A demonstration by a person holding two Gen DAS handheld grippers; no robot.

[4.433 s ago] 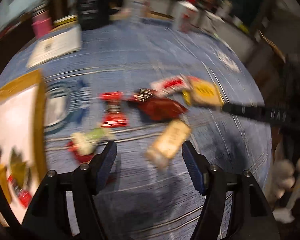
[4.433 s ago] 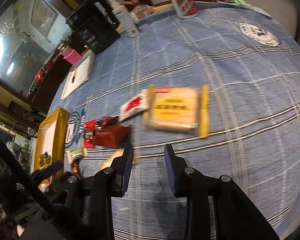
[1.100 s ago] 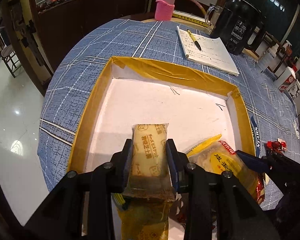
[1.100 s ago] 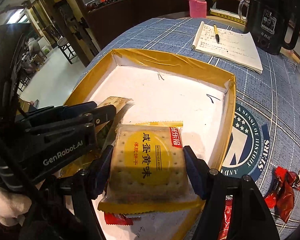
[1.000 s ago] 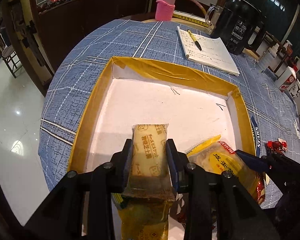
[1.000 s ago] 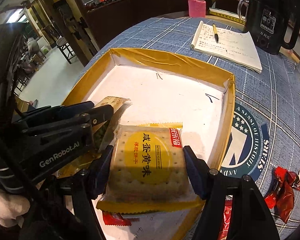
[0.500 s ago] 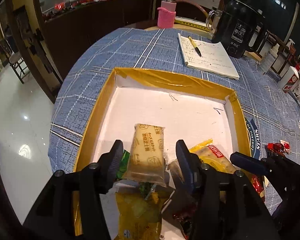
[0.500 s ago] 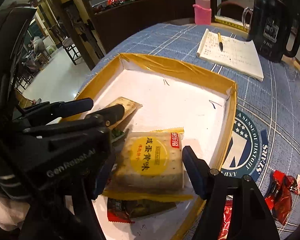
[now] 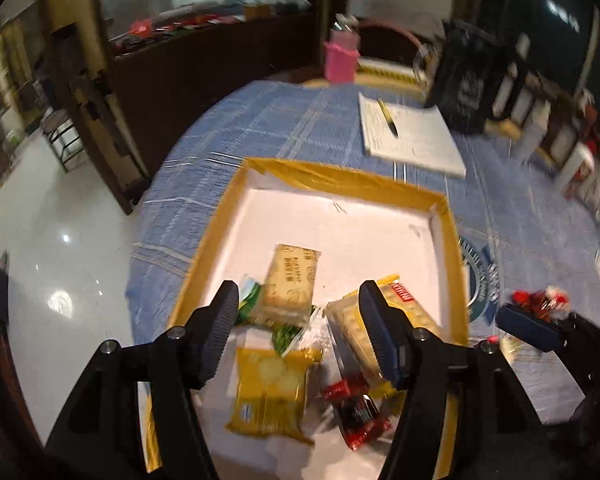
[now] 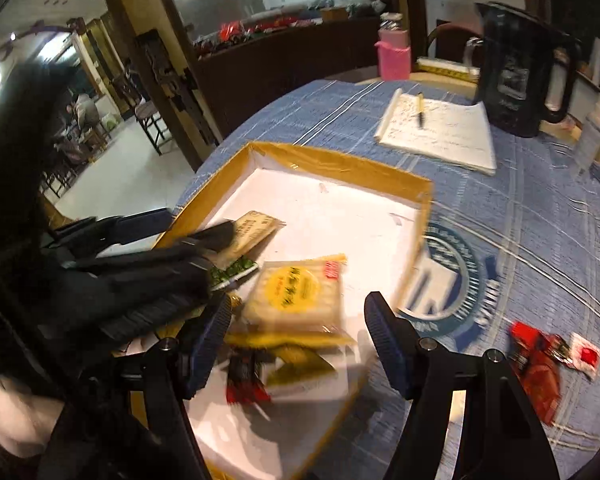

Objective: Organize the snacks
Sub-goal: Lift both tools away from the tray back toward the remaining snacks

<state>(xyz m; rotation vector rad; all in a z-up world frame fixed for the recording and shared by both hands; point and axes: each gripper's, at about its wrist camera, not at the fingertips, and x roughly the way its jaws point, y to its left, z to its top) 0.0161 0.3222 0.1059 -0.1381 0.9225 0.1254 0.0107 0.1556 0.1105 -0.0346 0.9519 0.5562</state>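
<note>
1. Left wrist view. Round table [image 9: 284,120] under a blue checked cloth, pale glossy floor to the left, dark wood cabinet behind. Notepad [image 9: 410,136] with pen, pink bottle [image 9: 342,60] and black kettle [image 9: 466,80] sit at the far side.
2. Yellow-rimmed tray [image 9: 340,178] lies near the table's left edge; its far half is bare white.
3. Left gripper [image 9: 300,336]: jaws have just been opening, now spread, nothing pinched. The tan cracker packet [image 9: 290,284] lies flat in the tray between and beyond the tips, clear of both.
4. Right wrist view. Same cloth with a round blue emblem [image 10: 452,280]; red wrappers [image 10: 540,356] lie loose on the cloth to the right.
5. Right gripper [image 10: 296,340]: jaws wide, gripping nothing. The square biscuit pack [image 10: 296,296] rests in the tray between the tips, atop other packets.
</note>
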